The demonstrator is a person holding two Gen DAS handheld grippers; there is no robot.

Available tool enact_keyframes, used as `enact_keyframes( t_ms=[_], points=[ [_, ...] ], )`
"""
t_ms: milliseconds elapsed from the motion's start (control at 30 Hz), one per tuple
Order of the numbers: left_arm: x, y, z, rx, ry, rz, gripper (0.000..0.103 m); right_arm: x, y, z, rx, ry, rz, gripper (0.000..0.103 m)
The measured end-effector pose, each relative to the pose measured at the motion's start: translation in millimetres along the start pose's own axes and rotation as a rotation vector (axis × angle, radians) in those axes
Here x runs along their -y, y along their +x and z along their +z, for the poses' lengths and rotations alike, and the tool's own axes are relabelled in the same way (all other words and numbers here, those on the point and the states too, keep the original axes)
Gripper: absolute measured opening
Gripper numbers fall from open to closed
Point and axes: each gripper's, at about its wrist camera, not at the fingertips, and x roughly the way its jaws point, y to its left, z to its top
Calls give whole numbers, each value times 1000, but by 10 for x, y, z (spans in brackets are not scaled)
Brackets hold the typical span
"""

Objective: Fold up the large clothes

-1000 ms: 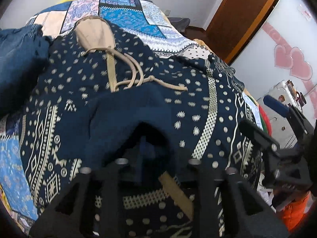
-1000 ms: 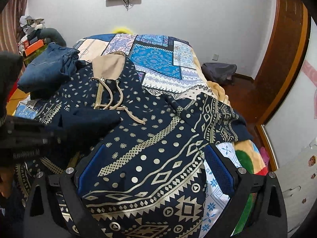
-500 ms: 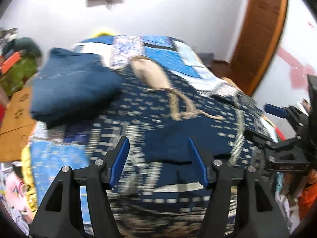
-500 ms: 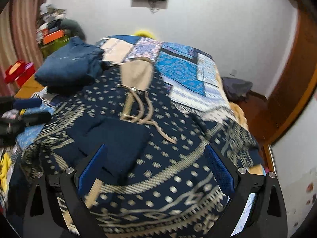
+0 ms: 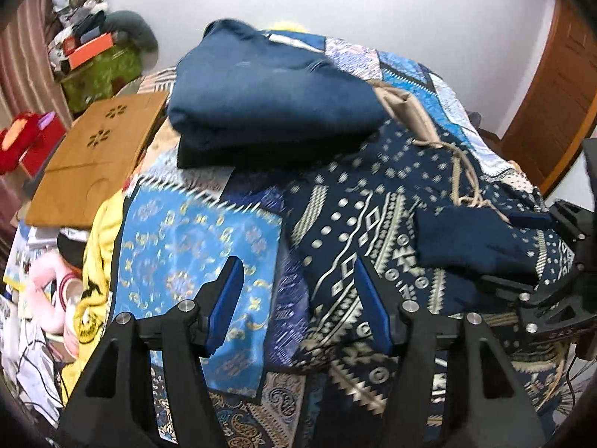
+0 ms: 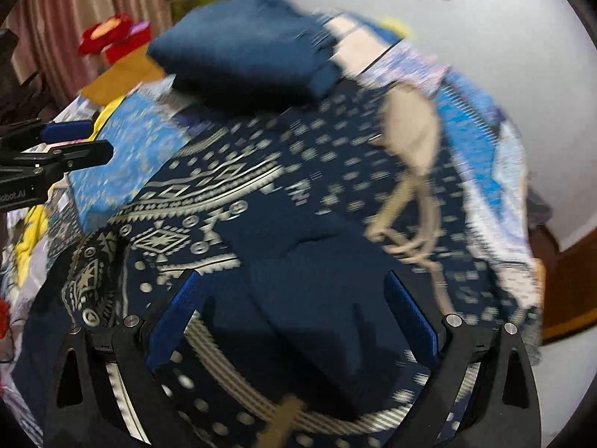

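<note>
A large navy hoodie with a cream pattern [image 5: 373, 216] lies spread on the bed, also in the right wrist view [image 6: 261, 171]. Its beige hood lining [image 5: 406, 112] and drawstrings [image 5: 462, 171] point to the far side. A plain navy sleeve cuff [image 5: 474, 239] lies folded across its body, also in the right wrist view [image 6: 317, 280]. My left gripper [image 5: 298, 291] is open and empty over the hoodie's left edge. My right gripper [image 6: 294, 310] is open and empty, just above the folded sleeve; it shows at the right of the left wrist view [image 5: 552, 261].
A folded blue garment [image 5: 268, 97] sits on the bed beyond the hoodie. The patchwork bedspread [image 5: 194, 246] lies underneath. A wooden board [image 5: 97, 164] and cluttered boxes [image 5: 93, 59] stand left of the bed. A wooden door [image 5: 559, 89] is at the right.
My left gripper let go of the navy sleeve and opened, then swung left to the hoodie's left edge. My right gripper moved left over the folded sleeve.
</note>
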Motion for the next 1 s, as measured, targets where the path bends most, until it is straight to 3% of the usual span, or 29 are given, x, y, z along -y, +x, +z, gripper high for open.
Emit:
enact_keyframes(
  t_ms=[100, 233, 300, 367, 467, 500, 667, 1000],
  points=[
    [-43, 32, -63, -11, -17, -14, 60, -98, 228, 37, -74, -16, 47, 80],
    [-70, 125, -119, -35, -26, -25, 60, -119, 417, 82, -124, -7, 66, 69],
    [-62, 184, -140, -50, -27, -28, 60, -79, 498, 92, -144, 19, 94, 53],
    [-52, 237, -164, -65, -26, -30, 60, -37, 532, 91, -144, 55, 99, 44],
    [-11, 322, -197, -90, -23, -33, 60, 30, 488, 56, -124, 76, 65, 15],
    [0, 333, -203, -94, -22, -35, 60, 70, 458, 28, -113, 88, 52, 10],
    [97, 416, -217, -121, -10, -44, 60, 321, 191, -23, -17, 182, 78, 10],
    [159, 616, -258, -169, -38, -24, 60, 1072, -822, -183, 278, 401, -48, 10]
  ],
)
